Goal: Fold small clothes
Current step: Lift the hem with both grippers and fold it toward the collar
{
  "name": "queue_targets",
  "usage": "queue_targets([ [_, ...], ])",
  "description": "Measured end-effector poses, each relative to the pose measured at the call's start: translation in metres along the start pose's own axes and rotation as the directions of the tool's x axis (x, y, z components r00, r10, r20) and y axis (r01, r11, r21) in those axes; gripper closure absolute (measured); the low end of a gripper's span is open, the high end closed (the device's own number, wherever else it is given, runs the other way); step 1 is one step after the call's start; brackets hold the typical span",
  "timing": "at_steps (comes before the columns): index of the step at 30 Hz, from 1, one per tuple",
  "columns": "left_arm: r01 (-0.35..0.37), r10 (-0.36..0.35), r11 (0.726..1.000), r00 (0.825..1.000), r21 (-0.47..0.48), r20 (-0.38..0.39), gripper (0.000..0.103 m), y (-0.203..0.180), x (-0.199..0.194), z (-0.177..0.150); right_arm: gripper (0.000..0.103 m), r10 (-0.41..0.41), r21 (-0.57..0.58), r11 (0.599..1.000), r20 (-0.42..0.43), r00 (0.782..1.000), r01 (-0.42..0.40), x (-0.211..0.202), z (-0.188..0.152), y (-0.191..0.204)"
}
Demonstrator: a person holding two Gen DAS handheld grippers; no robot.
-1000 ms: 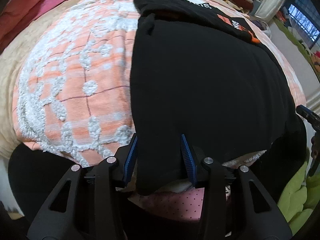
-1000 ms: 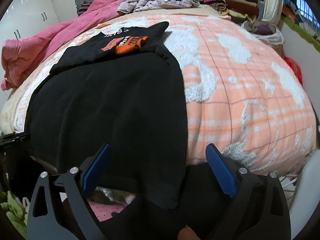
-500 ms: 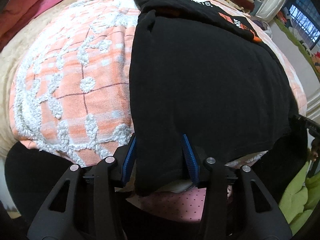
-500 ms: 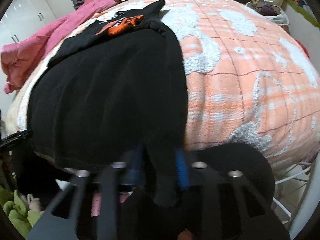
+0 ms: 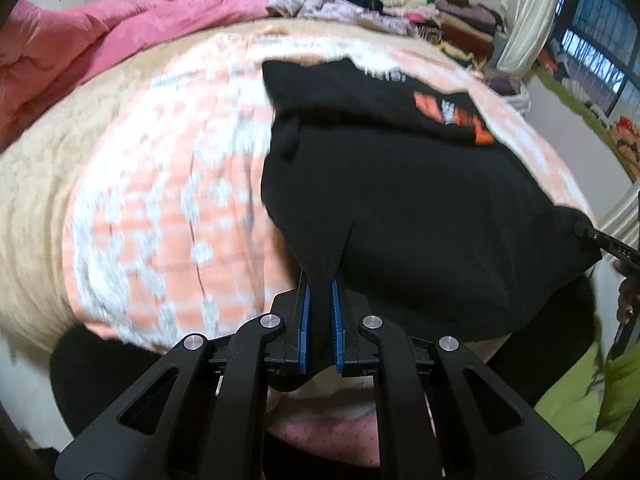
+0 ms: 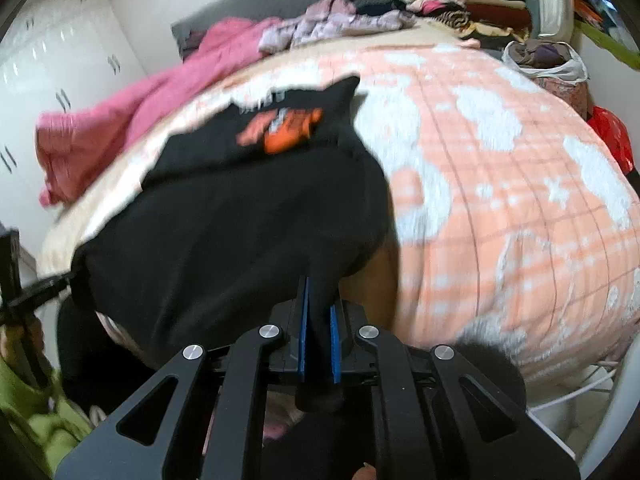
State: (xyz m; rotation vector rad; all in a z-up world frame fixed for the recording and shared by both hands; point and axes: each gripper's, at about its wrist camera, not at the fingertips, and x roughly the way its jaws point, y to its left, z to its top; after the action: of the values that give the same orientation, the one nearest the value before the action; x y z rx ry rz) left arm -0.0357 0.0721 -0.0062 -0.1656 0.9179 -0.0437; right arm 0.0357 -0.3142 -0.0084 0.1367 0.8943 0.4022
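A black garment with an orange print (image 5: 420, 184) lies on the orange-and-white blanket (image 5: 168, 200), its near hem at the bed's front edge. My left gripper (image 5: 320, 292) is shut on the hem's left corner and lifts it. In the right wrist view the same black garment (image 6: 240, 232) shows, and my right gripper (image 6: 320, 312) is shut on the hem's right corner, raised off the blanket (image 6: 500, 184). The other gripper's tip shows at the far right of the left view (image 5: 600, 240).
A pink duvet (image 5: 100, 52) lies bunched at the back left. Stacks of folded clothes (image 6: 472, 0) and loose laundry line the bed's far edge. A bag of clothes (image 6: 548, 60) and a red bag (image 6: 612, 140) stand at the right. Green fabric (image 5: 580, 400) lies below.
Both grippers closed on the near hem corners, the right one from wide open. Both then lifted and tilted up, raising the hem off the blanket.
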Motion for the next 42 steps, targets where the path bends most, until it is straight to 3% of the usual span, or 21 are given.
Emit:
queue_targets([
  [9,0.029,-0.022,0.997,0.994,-0.066,0.104,0.100,0.007,-0.006,0.050,0.096,0.037,0.035,0.998,0.141,0.989,-0.043,-0.013,0.062,0.001],
  [18,0.019,-0.001,0.992,0.990,-0.125,0.144,0.100,0.020,0.012,0.103,0.096,0.034,0.024,0.999,0.207,0.978,-0.040,0.005,0.120,0.004],
  [27,0.004,0.018,0.988,0.989,-0.153,0.144,0.100,0.025,0.037,0.144,0.096,0.023,0.056,0.998,0.230,0.973,-0.037,0.032,0.165,-0.001],
  [42,-0.051,0.069,0.986,0.992,-0.158,0.110,0.100,0.032,0.079,0.179,0.096,-0.025,0.086,0.996,0.182,0.983,0.010,0.080,0.192,-0.014],
])
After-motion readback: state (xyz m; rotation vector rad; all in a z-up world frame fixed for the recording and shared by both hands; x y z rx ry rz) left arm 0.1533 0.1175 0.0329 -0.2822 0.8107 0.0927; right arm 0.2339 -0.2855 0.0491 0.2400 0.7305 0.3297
